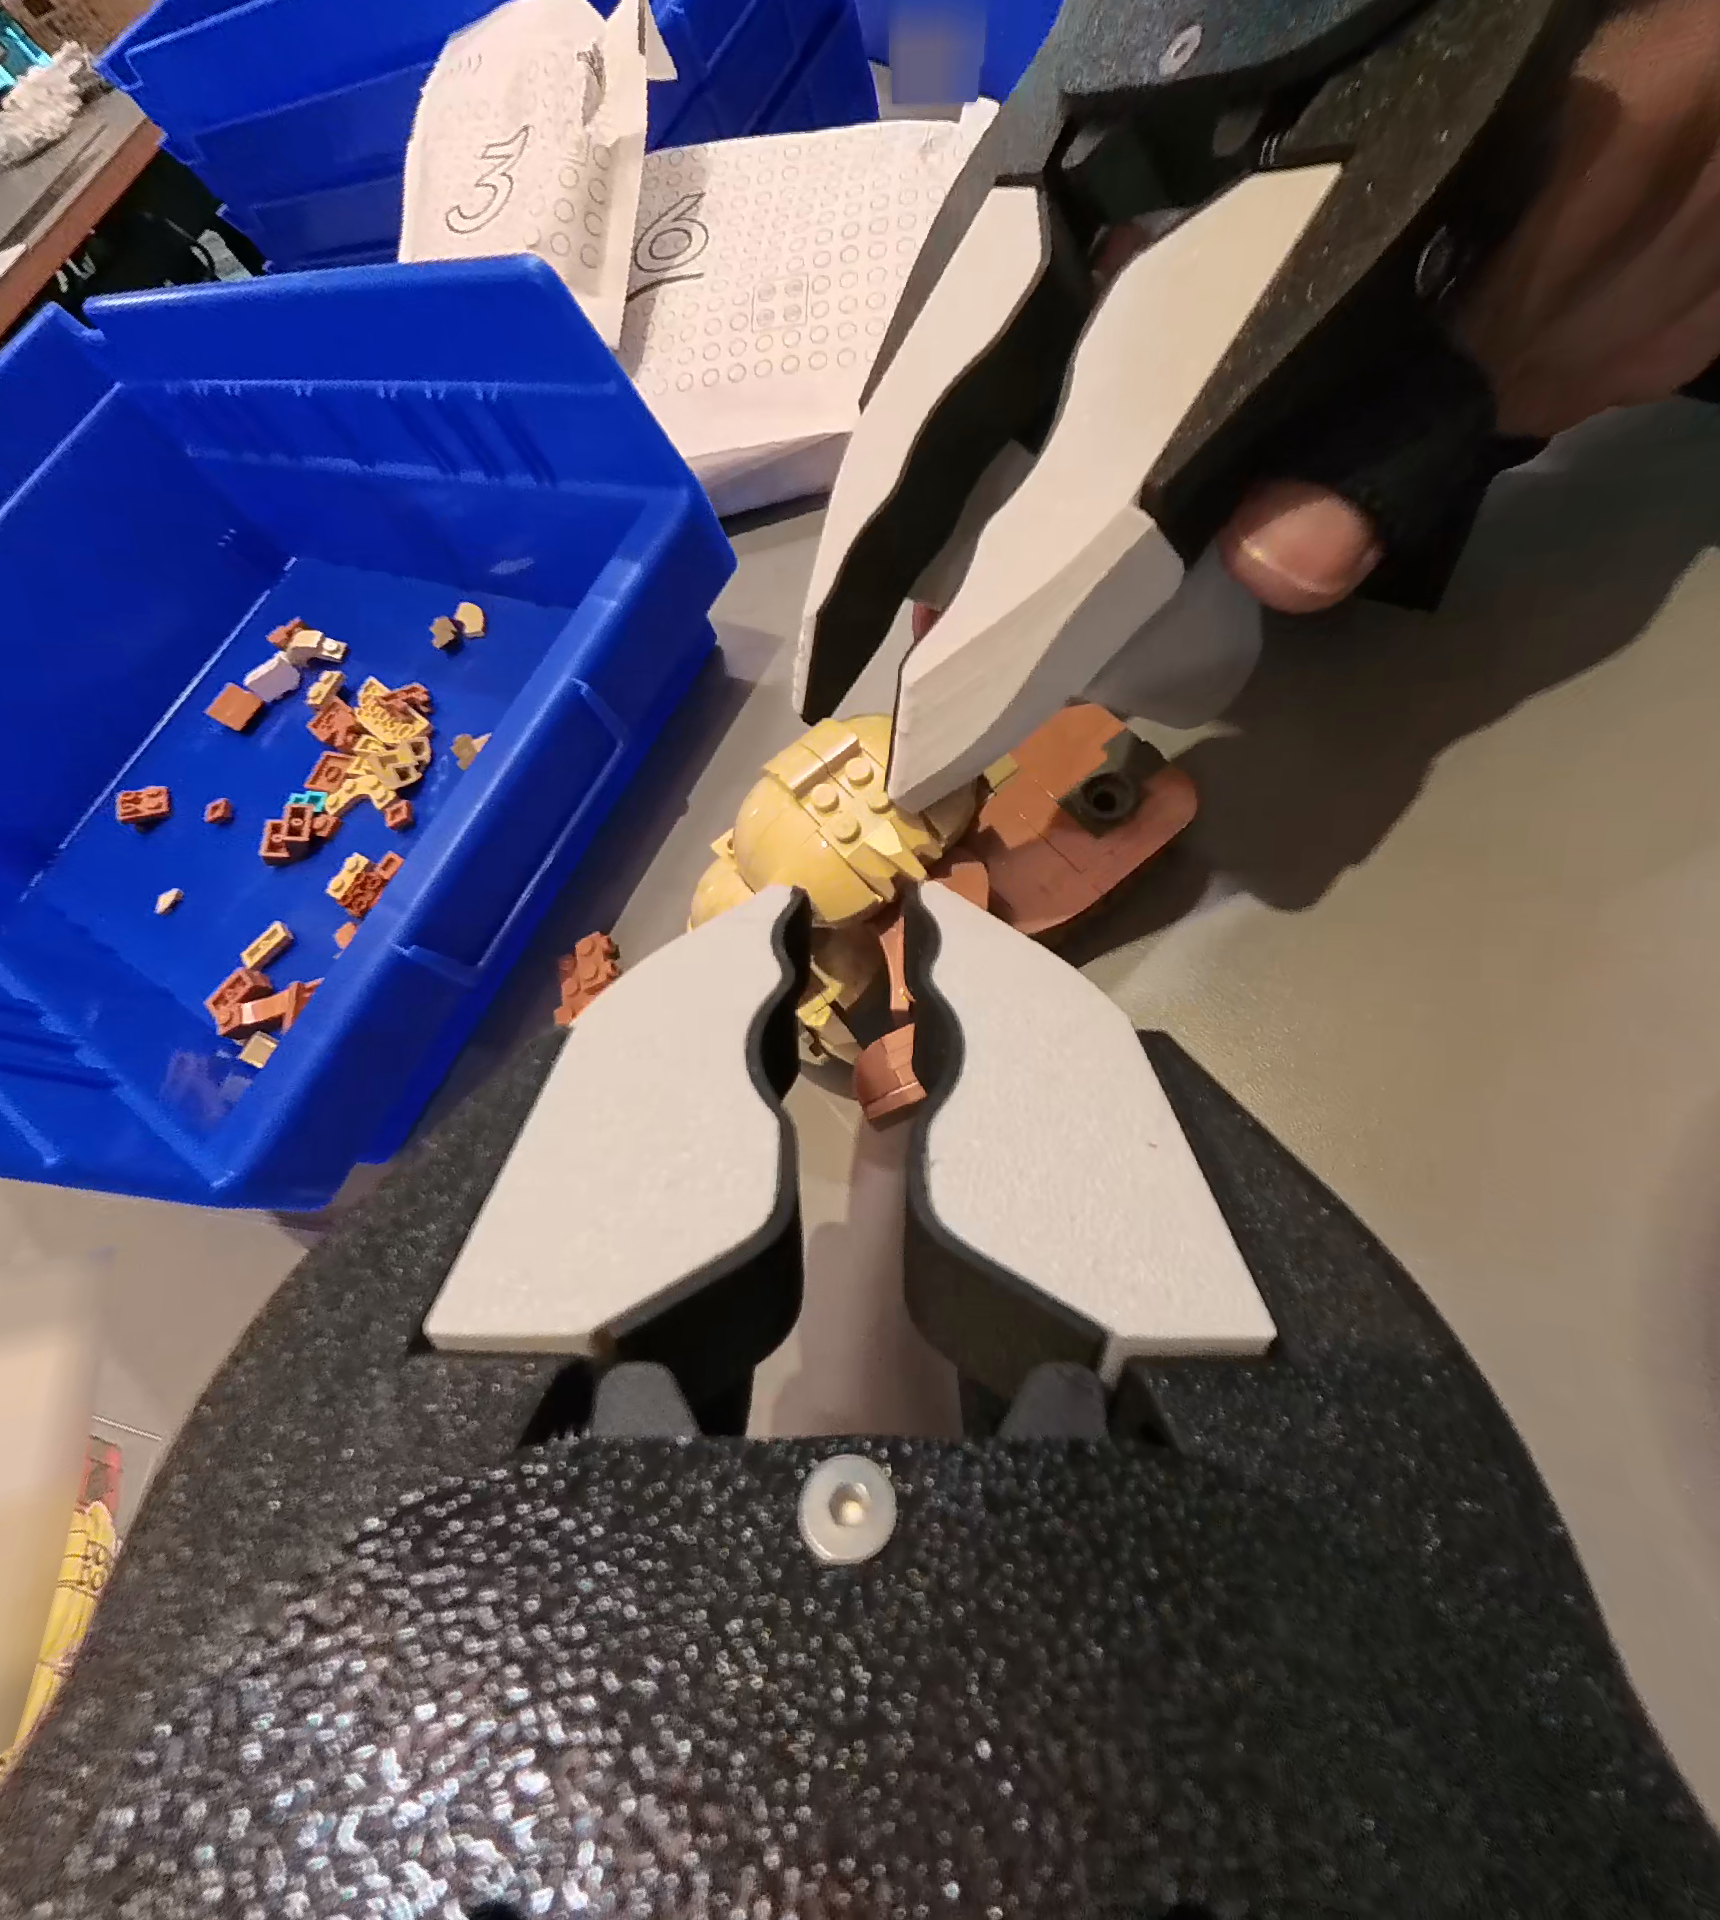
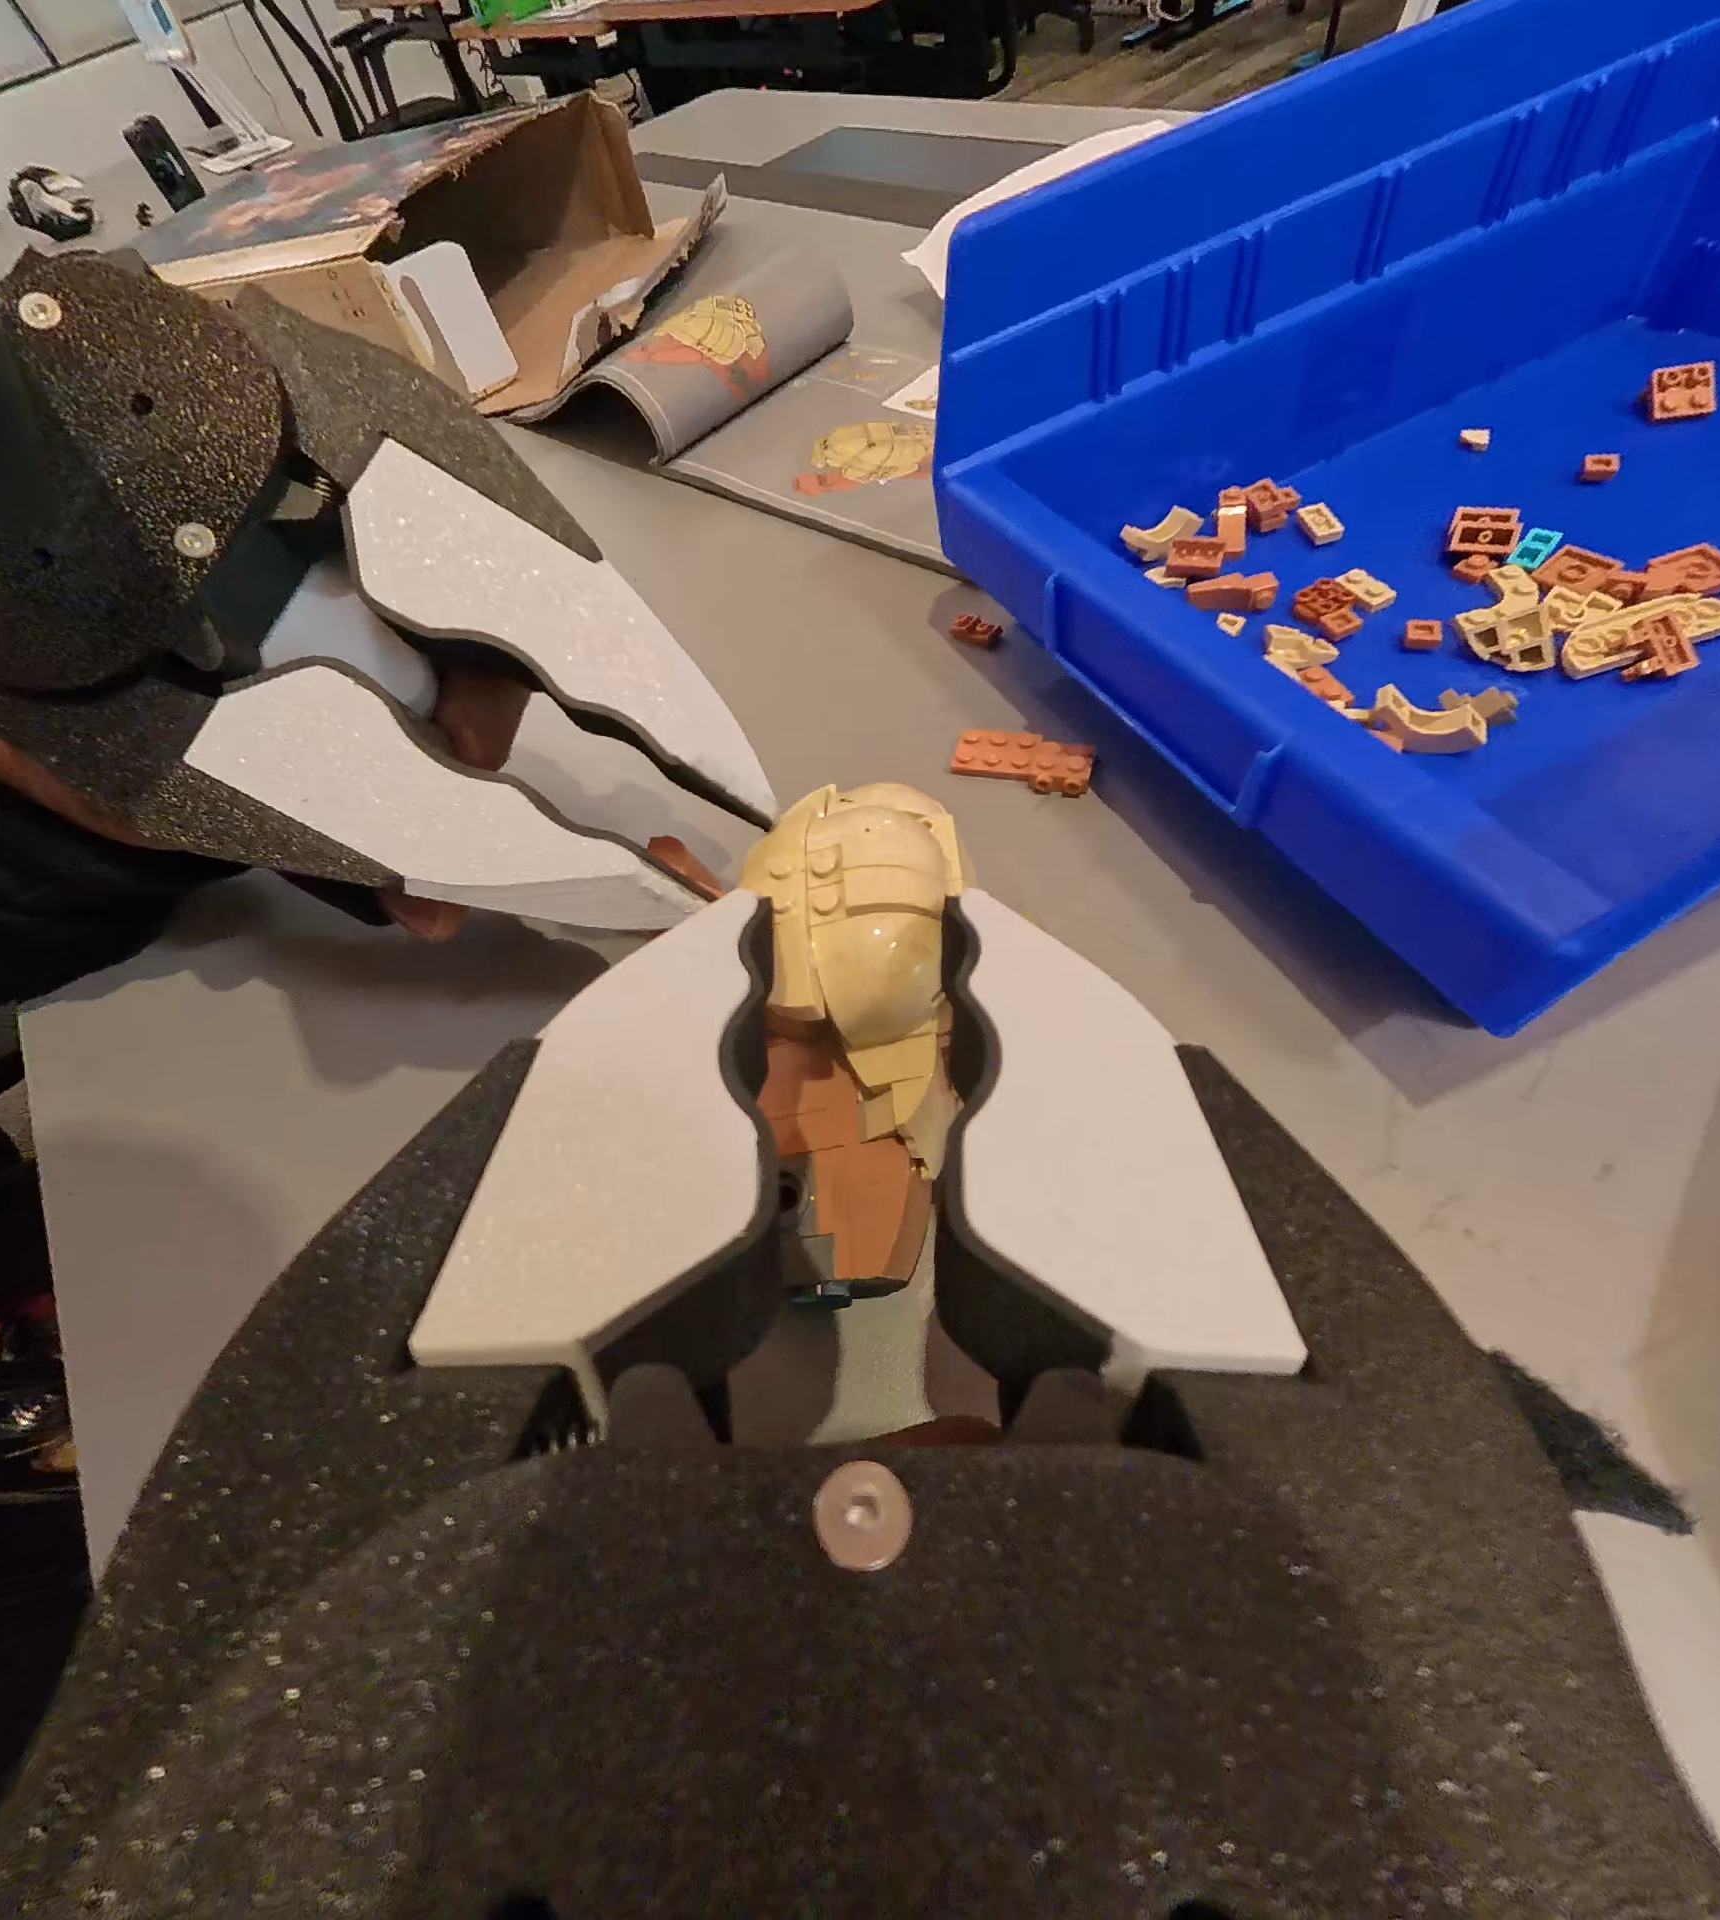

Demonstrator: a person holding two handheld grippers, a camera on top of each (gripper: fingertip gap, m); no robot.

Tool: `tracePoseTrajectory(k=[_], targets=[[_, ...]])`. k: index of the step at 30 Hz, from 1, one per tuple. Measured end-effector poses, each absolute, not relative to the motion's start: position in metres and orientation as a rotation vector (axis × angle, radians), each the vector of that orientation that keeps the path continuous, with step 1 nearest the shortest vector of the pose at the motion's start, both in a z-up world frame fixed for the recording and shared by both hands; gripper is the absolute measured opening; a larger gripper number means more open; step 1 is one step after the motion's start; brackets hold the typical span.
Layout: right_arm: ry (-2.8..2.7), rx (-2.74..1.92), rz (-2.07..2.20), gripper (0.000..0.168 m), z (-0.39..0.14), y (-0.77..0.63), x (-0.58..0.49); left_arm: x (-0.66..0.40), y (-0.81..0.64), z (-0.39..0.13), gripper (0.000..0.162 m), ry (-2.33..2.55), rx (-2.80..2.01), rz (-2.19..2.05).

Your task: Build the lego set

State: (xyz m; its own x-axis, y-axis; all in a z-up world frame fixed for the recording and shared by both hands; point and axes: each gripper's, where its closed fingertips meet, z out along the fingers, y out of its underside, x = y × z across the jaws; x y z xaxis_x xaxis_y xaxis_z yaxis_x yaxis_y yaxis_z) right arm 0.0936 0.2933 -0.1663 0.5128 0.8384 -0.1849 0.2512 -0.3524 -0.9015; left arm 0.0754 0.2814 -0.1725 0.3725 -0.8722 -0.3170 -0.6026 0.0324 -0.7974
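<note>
A partly built lego model [image 1: 835,831] with a tan domed top and a brown base lies on the grey table. My left gripper [image 1: 861,914] is shut on its lower end, with a brown limb and tan parts between the fingers. In the right wrist view the left gripper [image 2: 731,862] comes in from the left with a brown piece between its tips. My right gripper [image 2: 858,914] is shut on the model [image 2: 866,966], with the fingers against both of its sides. In the left wrist view the right gripper [image 1: 871,758] reaches down from the upper right onto the dome.
A blue bin [image 1: 420,312] [image 2: 1251,748] with several loose tan and brown bricks [image 2: 1521,613] stands beside the model. A brown plate [image 2: 1022,758] and a small brick [image 2: 975,629] lie on the table. An open booklet [image 2: 731,374], a torn box [image 2: 482,239] and white paper bags [image 1: 752,301] lie behind. My two grippers' fingertips are within a few centimetres of each other. Left tips and right tips are each some 10 centimeters from the brown plate [image 2: 1022,758].
</note>
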Motion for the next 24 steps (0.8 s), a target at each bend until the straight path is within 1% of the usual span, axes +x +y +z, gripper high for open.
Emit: tracePoseTrajectory(k=[19,24], targets=[[-0.898,-1.881,0.783,0.031,-0.1692,0.2935,0.0938,0.0759,0.2823,-0.1689,0.015,1.310,-1.644,-0.366],[-0.897,-1.889,0.780,0.031,-0.1691,0.2937,0.0938,0.0721,0.2847,-0.1642,0.017,1.273,-1.683,-0.505]])
